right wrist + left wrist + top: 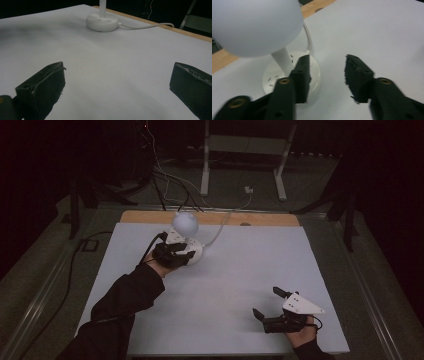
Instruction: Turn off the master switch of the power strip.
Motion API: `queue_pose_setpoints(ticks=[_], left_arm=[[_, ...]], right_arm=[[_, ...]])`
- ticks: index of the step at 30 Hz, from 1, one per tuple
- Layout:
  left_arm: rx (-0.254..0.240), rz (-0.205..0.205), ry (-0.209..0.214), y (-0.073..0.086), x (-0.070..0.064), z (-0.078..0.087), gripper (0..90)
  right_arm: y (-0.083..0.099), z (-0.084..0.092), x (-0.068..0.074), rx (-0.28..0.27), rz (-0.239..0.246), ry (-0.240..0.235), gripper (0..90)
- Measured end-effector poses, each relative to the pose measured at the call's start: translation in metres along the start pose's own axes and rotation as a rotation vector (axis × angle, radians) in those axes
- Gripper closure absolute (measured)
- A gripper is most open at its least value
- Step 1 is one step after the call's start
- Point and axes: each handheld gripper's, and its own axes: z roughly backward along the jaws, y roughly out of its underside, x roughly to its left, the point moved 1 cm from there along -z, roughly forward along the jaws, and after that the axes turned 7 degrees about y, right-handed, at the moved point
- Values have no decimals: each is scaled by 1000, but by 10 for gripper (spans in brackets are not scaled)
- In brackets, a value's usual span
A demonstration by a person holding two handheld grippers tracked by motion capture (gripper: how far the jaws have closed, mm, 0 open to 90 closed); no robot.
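The left claw [327, 75] stands partly open with nothing between its pads, one jaw just in front of the round base [269, 77] of the white desk lamp [185, 224], whose globe head hangs above and just beyond it. Well off to its side, near the table [235, 265] edge, the right claw [270, 304] gapes wide and empty. I judge the left is working at the base, perhaps its switch; next calls for a short, careful press there.
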Motion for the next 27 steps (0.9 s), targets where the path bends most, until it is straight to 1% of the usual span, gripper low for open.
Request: queue_pose_setpoints(ticks=[2,4,8,12,13,14,16,18,19,20,24,26,27], left_arm=[[7,-2,-5,4,0,6,477],[13,12,1,7,1,9,385],[29,34,1,15,2,16,231],[37,53,29,26,5,24,88],[38,54,36,28,6,26,72],[37,59,45,31,6,28,37],[38,62,53,36,7,33,20],[33,62,51,41,6,37,10],[35,57,59,44,6,39,9],[34,55,54,46,5,41,5],[37,50,77,58,2,47,5],[38,52,81,65,1,48,5],[34,57,99,68,0,49,5]], right_arm=[[0,0,0,0,2,0,3],[0,0,0,1,1,0,3],[0,0,1,3,2,2,3],[0,0,1,3,3,3,3],[0,0,1,3,3,4,3],[0,-1,1,5,3,4,3],[0,-1,1,7,2,4,3],[0,-1,1,9,6,4,3],[0,-1,2,9,7,4,3],[0,-2,2,11,6,4,3],[0,-2,2,12,7,4,3],[0,-2,2,13,8,5,3],[0,-2,2,13,7,4,3]])
